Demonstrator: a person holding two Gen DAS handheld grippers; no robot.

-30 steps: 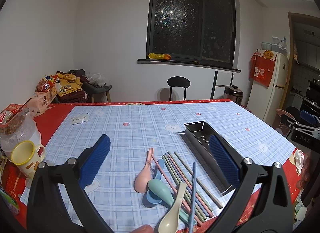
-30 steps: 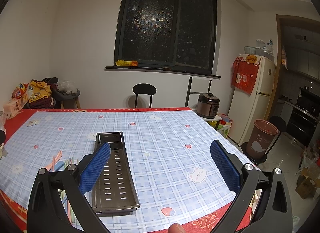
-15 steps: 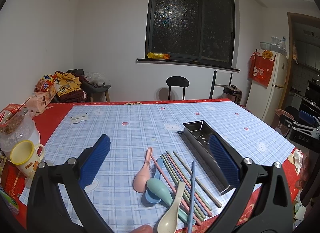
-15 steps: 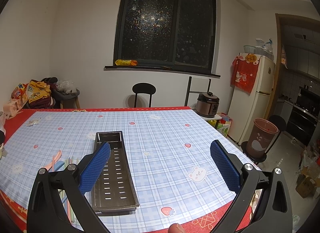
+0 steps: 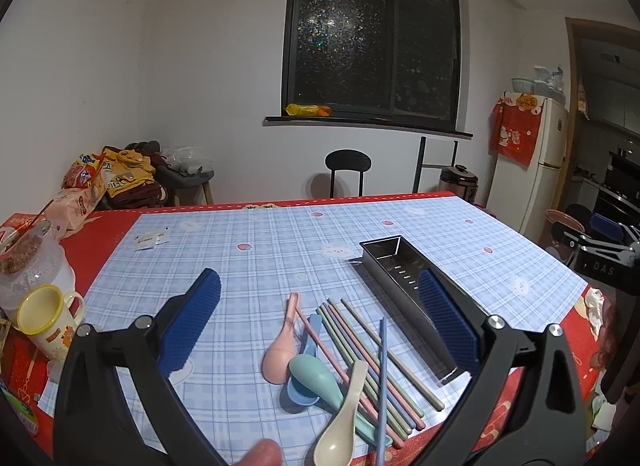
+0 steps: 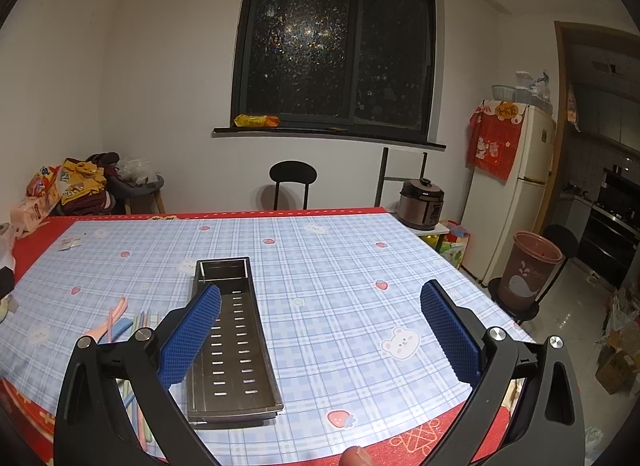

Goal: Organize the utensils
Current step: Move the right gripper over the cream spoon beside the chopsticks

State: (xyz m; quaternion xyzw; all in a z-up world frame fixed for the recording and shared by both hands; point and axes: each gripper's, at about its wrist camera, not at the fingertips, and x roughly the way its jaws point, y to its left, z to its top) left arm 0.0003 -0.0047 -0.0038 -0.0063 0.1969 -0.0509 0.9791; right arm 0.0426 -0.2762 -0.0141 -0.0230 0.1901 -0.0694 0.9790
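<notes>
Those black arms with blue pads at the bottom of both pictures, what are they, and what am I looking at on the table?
They are handheld tongs, one in each of a person's hands, each with a camera looking forward along its two fingers. There is no robot arm.

One picture is from the left tongs, the other from the right tongs. Both stand wide open and hold nothing.

Both look at a table with a blue checked cloth. On it lies a long metal tray with slots in its floor, with nothing in it. To its left lies a loose pile: pastel chopsticks and four spoons, pink, green, blue and cream. A yellow-rimmed mug stands at the table's left edge.

Nothing has been put in the tray yet.
</notes>
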